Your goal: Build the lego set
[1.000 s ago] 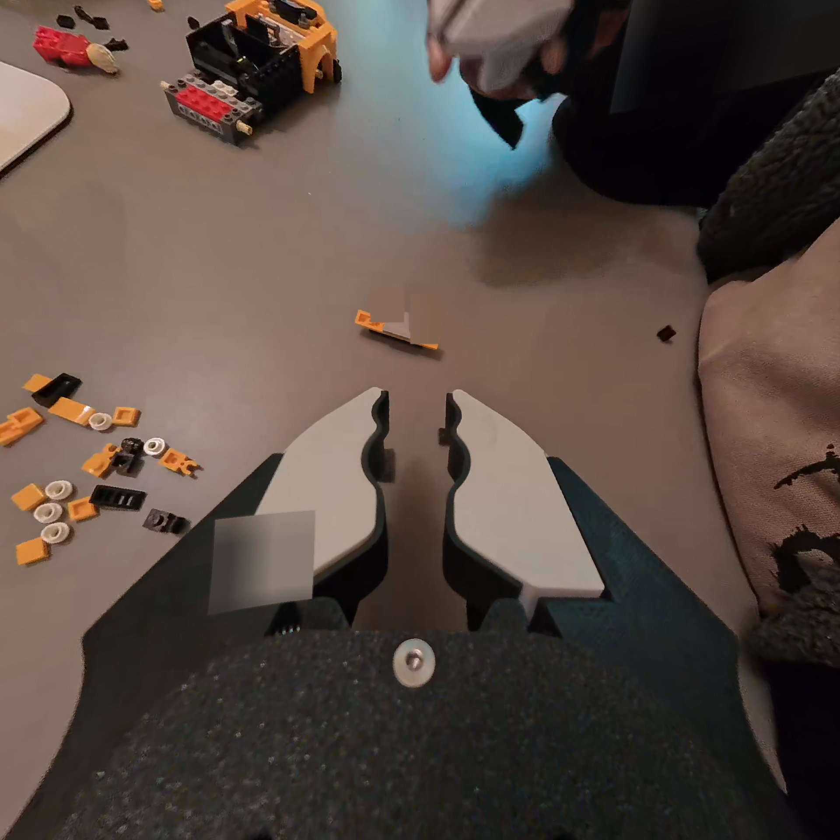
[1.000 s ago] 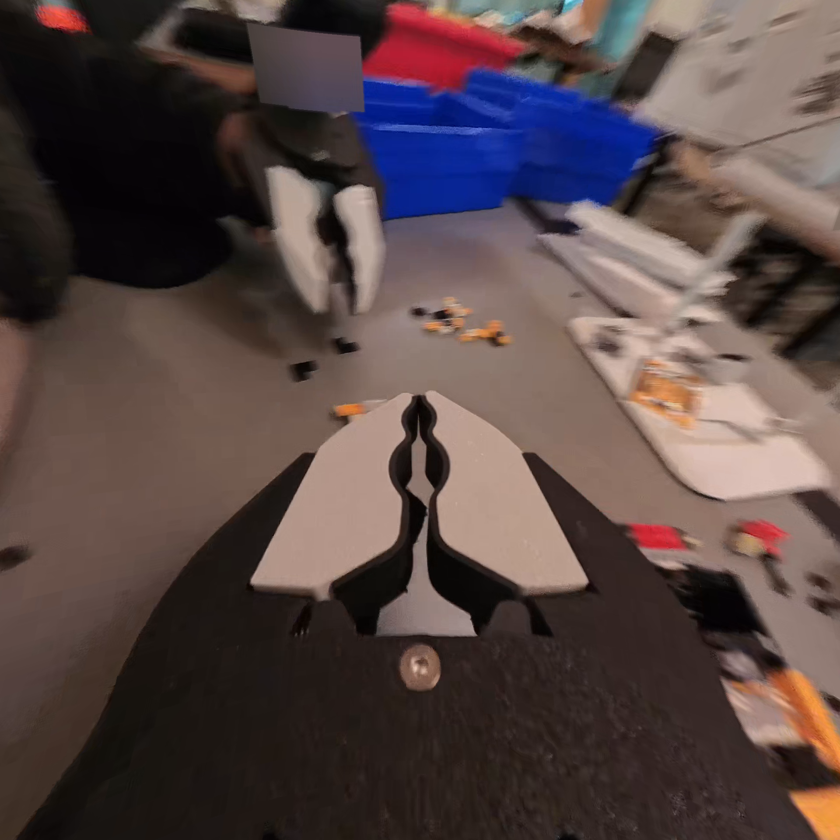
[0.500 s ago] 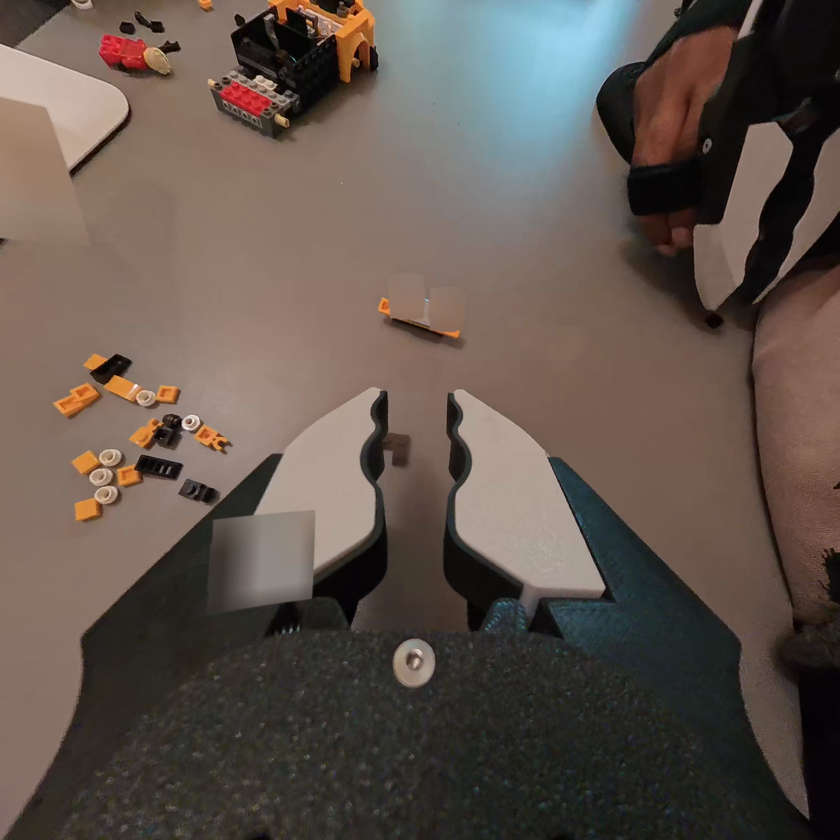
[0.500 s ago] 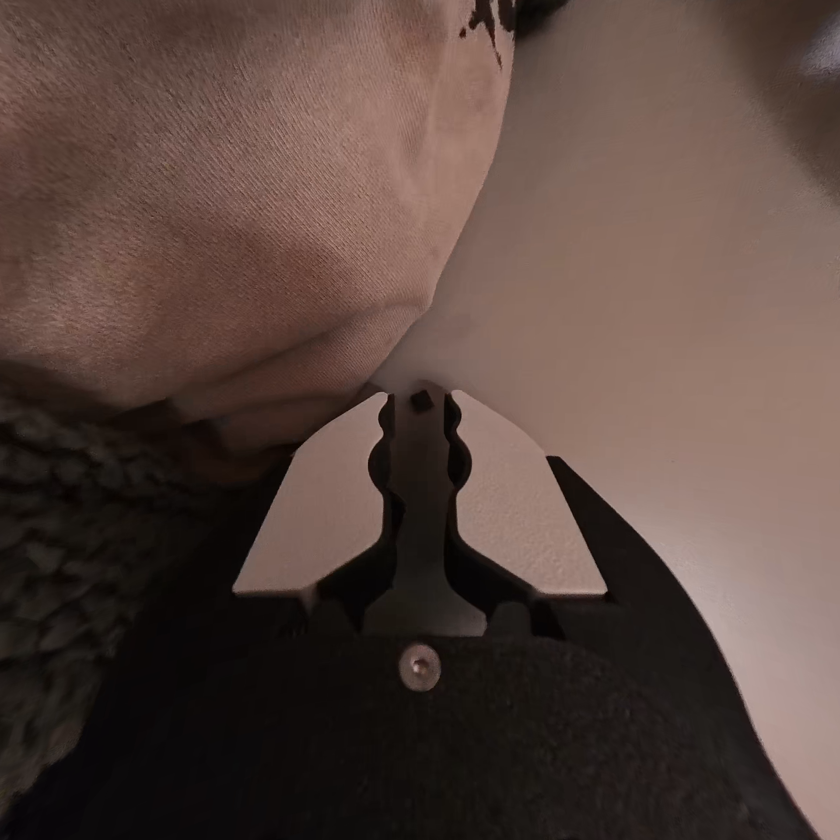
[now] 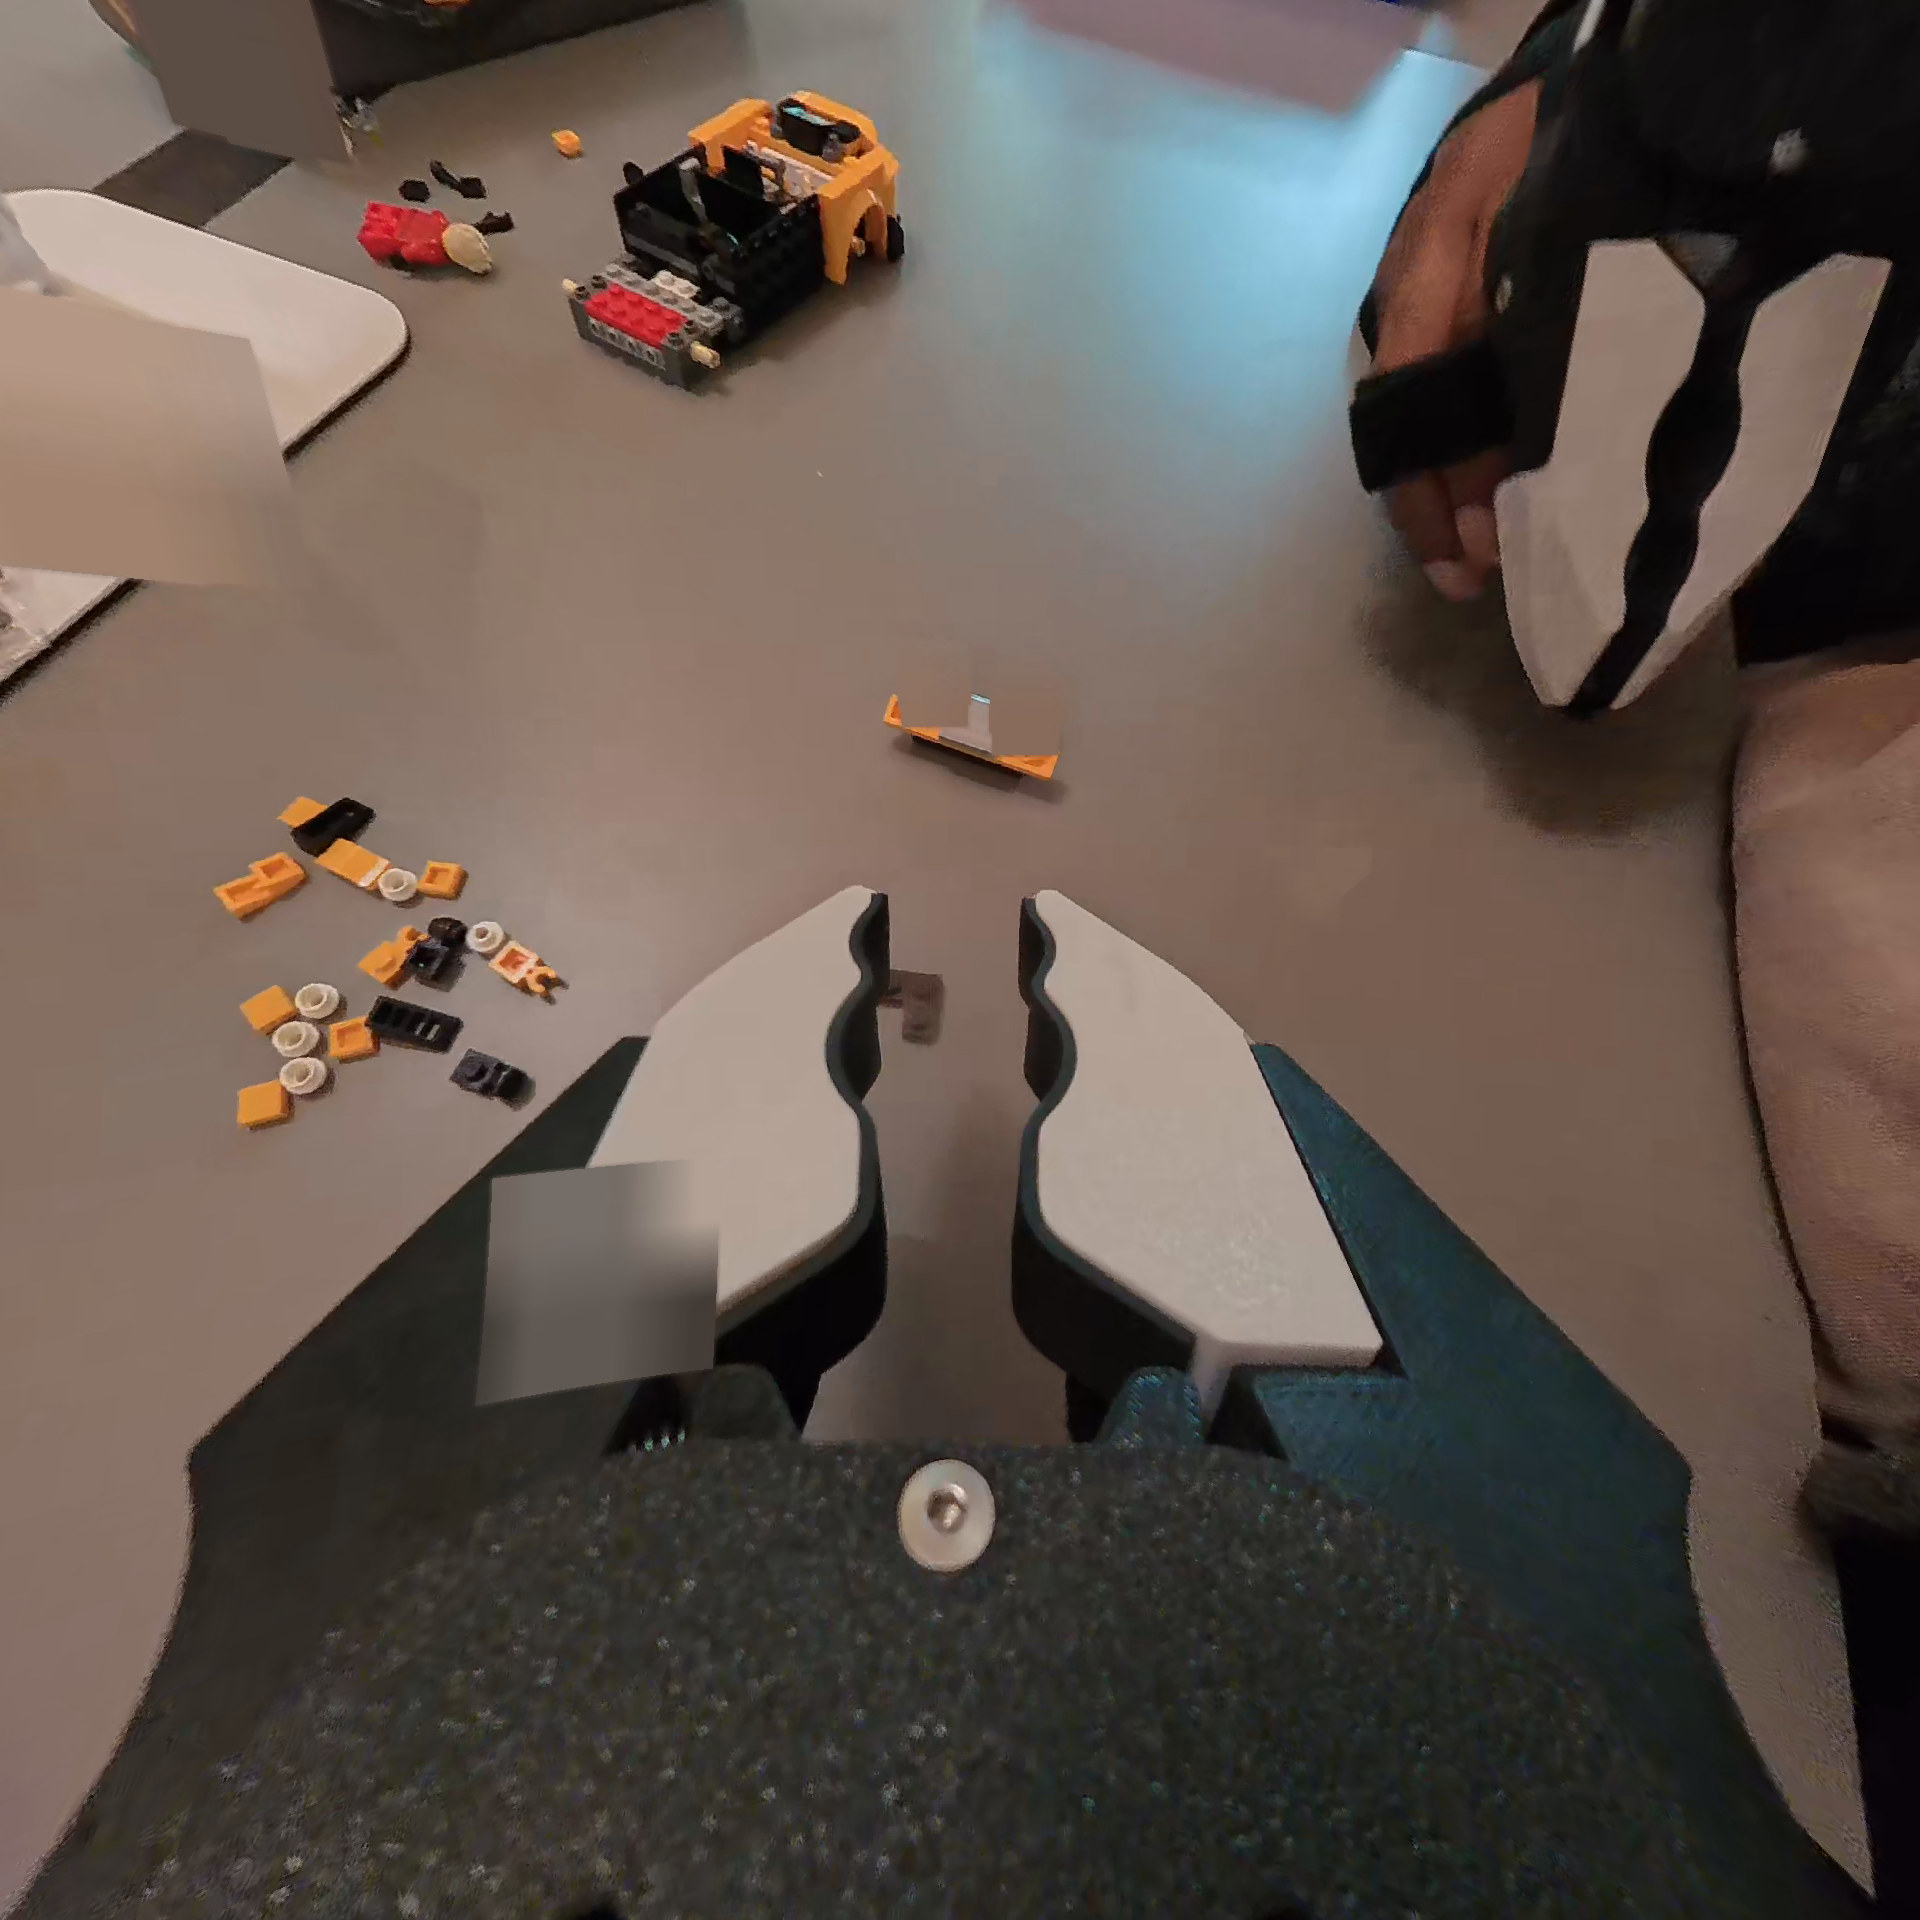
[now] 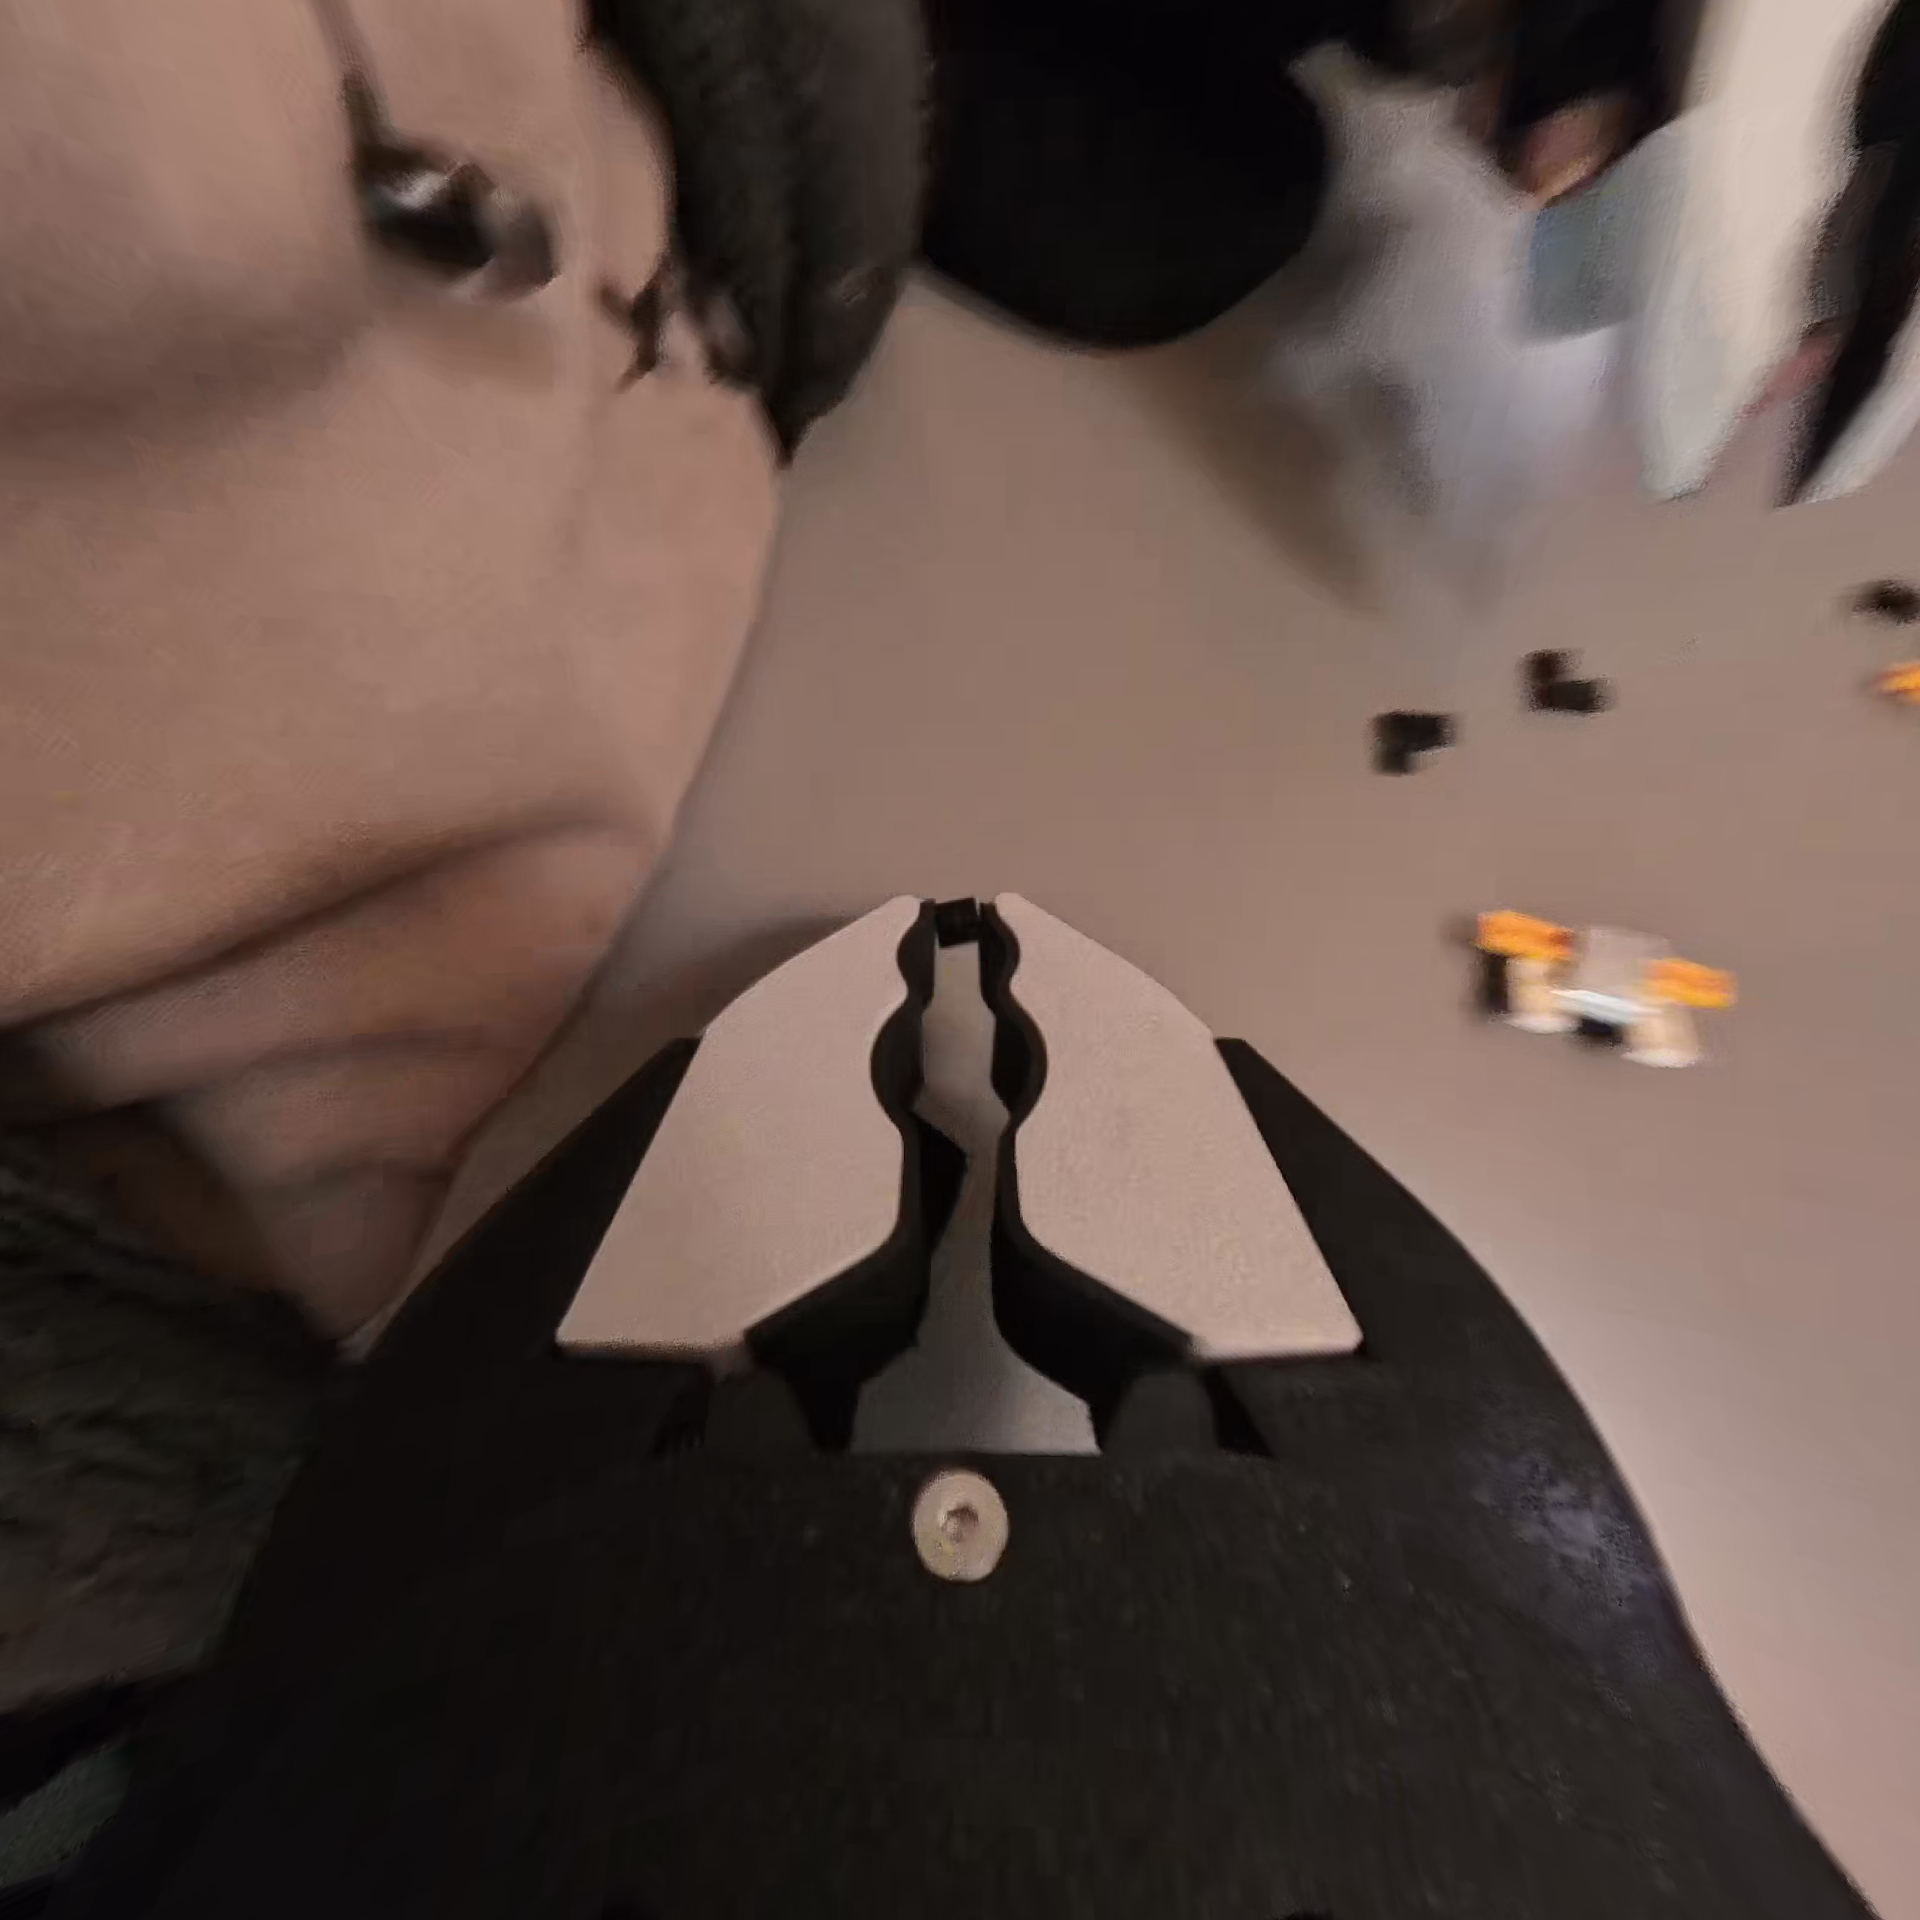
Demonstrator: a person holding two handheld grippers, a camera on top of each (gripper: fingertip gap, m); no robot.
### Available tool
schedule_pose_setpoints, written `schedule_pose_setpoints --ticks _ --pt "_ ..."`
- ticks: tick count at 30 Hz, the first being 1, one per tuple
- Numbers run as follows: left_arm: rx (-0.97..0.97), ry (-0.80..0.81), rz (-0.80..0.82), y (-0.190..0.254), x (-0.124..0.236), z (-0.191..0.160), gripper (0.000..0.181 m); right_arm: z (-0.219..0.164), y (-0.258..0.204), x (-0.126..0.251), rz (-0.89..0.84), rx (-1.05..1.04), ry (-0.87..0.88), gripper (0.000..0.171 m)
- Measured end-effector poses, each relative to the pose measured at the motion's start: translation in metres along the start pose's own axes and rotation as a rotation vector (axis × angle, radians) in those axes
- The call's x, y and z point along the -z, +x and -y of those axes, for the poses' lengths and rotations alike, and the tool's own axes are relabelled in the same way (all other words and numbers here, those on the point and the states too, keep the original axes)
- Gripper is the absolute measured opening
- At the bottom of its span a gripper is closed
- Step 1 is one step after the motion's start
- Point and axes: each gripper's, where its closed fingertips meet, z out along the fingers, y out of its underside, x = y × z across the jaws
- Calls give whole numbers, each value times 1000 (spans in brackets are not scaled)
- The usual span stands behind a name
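A: The grey table carries the half-built lego car, loose orange and black pieces and a white board.

B: The left gripper gapes over a small brown piece. The right gripper, empty half a second ago, now pinches a tiny black piece.

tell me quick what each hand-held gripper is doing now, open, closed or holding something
Left hand-held gripper: open, holding nothing; a small dark piece lies between its fingers.
Right hand-held gripper: shut on a tiny black piece at its tips.
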Motion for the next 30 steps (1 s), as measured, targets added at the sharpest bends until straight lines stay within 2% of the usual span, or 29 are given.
schedule_pose_setpoints --ticks 4,8,10,14,17,23,26,30 --pt "33 9 29 -11 2 -6 22 23 79 11 -258 -23 99 8" --pt "73 5 67 -22 2 -13 21 27 156 5 -452 -61 88 8" --pt "86 1 83 -27 2 -16 21 21 191 -4 -503 -116 38 8" --pt "100 -7 78 -27 -1 -21 20 11 235 -30 -492 -199 -18 9" --pt "92 -22 76 -27 -3 -26 20 5 254 -46 -504 -191 -60 12" --pt "116 -19 63 -29 -4 -28 20 14 262 -53 -499 -147 -36 36" --pt "116 2 76 -31 -2 -25 20 31 260 -31 -530 -132 80 39" --pt "94 87 162 -42 17 -6 14 52 245 26 -630 -151 273 41"
